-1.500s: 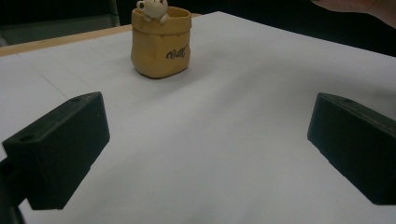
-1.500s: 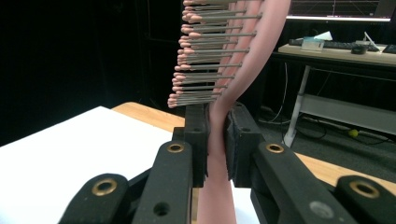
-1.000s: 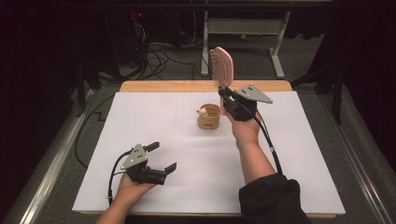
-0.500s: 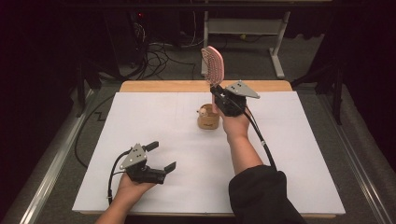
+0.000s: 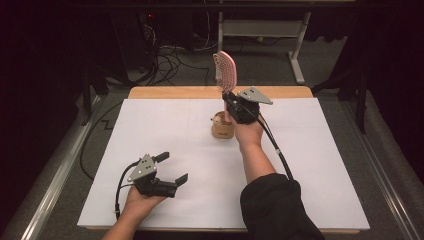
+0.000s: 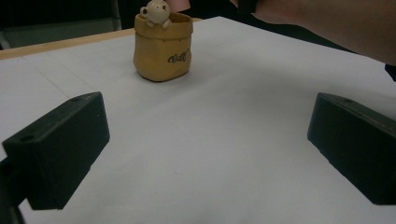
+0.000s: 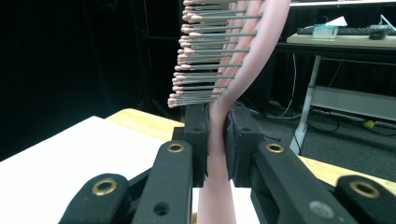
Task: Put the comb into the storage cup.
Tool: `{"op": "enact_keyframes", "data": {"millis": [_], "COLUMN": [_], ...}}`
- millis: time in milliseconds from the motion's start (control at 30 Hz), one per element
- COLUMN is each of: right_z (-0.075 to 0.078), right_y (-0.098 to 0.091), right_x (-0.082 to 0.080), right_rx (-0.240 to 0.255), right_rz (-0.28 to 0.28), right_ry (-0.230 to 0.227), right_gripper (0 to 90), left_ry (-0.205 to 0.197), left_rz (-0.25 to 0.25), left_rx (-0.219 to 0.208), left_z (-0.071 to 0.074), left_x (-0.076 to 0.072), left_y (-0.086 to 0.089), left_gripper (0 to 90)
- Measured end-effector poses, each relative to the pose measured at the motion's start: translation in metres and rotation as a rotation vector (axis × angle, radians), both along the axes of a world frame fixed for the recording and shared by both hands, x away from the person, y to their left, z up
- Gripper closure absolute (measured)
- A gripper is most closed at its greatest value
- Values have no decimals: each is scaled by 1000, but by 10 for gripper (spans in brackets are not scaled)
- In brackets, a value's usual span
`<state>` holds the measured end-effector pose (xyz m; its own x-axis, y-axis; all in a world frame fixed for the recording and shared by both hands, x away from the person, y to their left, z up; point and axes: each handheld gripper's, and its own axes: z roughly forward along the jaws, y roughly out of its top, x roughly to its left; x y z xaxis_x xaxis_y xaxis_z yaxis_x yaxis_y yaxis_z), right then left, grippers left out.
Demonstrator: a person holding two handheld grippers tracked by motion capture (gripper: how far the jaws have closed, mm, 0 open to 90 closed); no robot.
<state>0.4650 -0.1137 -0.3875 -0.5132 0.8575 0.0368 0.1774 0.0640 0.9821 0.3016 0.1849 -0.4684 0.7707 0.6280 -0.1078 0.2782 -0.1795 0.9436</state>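
A pink hairbrush (image 5: 225,70) stands upright in my right gripper (image 5: 231,100), which is shut on its handle (image 7: 218,140) just below the bristles (image 7: 205,51). It hangs right above a small tan pot (image 5: 222,127) with a little bear on its rim (image 6: 156,10), near the middle back of the white table (image 5: 165,130). My left gripper (image 5: 170,167) rests low at the front left, open, with nothing between its fingers (image 6: 60,144); the tan pot (image 6: 162,46) stands ahead of it.
The white sheet ends at a wooden strip (image 5: 175,92) along the far edge. Beyond it lie cables (image 5: 175,55) and a white desk frame (image 5: 295,45) on the floor. My right forearm (image 5: 255,155) reaches across the table's middle.
My right gripper has carried the brush left and slightly down, from right of the pot to directly over it. The left gripper has stayed put.
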Motion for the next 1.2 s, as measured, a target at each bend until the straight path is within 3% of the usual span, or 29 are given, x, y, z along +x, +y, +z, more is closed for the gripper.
{"op": "enact_keyframes", "data": {"millis": [533, 1200], "right_z": [-1, -20], "right_y": [-1, -3], "right_x": [3, 7], "right_rx": [8, 8], "right_rz": [-9, -26], "right_ry": [7, 35], "right_gripper": [818, 818], "left_ry": [-2, 3], "left_rz": [10, 10], "left_rx": [-14, -12], "left_z": [1, 0], "left_x": [0, 0], "left_y": [2, 3], "left_gripper": [0, 0]}}
